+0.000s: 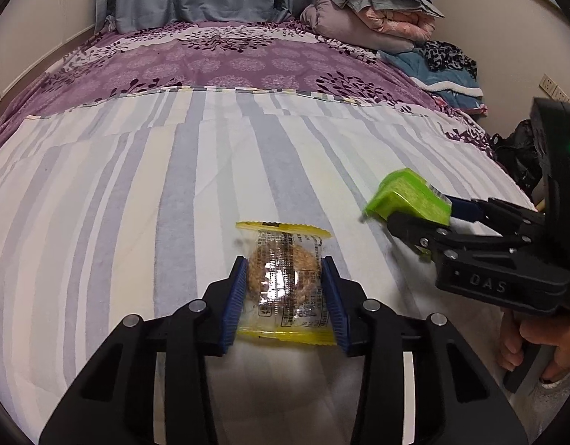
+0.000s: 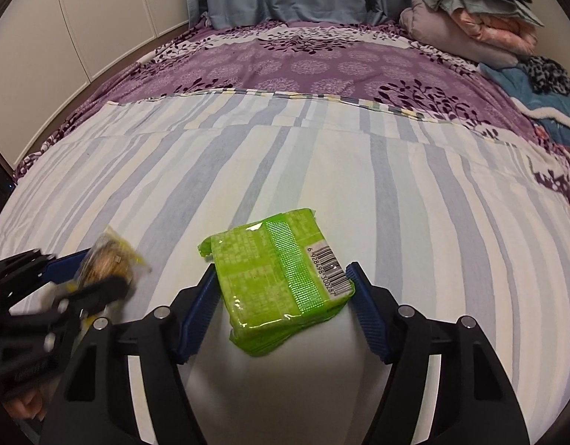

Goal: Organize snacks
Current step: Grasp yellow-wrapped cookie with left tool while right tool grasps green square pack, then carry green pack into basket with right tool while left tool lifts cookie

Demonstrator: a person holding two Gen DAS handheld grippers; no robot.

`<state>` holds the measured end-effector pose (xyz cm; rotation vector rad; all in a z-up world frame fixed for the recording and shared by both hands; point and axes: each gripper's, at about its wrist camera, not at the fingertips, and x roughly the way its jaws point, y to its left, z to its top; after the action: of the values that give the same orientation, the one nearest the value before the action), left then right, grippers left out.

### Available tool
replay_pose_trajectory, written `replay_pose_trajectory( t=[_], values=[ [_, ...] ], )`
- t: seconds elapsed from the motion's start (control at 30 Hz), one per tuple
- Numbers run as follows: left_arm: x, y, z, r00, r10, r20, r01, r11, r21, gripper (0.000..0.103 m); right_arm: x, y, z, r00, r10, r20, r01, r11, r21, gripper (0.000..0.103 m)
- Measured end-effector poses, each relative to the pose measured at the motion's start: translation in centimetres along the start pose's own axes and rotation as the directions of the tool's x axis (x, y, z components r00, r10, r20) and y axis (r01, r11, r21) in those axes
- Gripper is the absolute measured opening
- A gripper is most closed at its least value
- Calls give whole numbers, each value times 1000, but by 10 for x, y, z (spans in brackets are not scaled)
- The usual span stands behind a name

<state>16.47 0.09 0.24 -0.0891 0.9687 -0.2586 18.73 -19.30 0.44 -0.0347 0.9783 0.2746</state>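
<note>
The left gripper (image 1: 285, 293) is clamped on a clear-wrapped biscuit packet (image 1: 283, 278) above the bed's (image 1: 136, 185) near edge. The right gripper (image 2: 285, 296) pinches a green snack pack (image 2: 281, 282), barely. Both snacks seem lifted; next comes carrying each to a common spot.

Striped sheet (image 2: 433, 200) ahead clear; folded bedding (image 2: 467, 26) blocks far-right corner

Clear-wrapped cookie (image 1: 283, 278); green packet (image 2: 281, 278), perhaps gripped
</note>
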Motion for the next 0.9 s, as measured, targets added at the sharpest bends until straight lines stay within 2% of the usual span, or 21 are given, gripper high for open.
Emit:
replay_pose_trajectory(
  t=[0.27, 0.5, 0.67, 0.9],
  values=[
    [-30, -7, -11, 999, -7, 37, 7, 1000, -1, 40, -78, -8, -37, 994, 13, 107, -20, 997, 69, 68],
    [-79, -25, -21, 994, -38, 100, 35, 999, 31, 40, -164, -13, -66, 970, -1, 242, -25, 994, 102, 68],
    [-111, -47, -31, 989, -68, 134, 59, 996, 69, 40, -216, -33, -91, 947, -59, 315, 6, 986, 165, 68],
    [-144, -86, -41, 978, -123, 166, 101, 985, 137, 40, -273, -79, -134, 910, -195, 367, 85, 952, 294, 68]
  ],
)
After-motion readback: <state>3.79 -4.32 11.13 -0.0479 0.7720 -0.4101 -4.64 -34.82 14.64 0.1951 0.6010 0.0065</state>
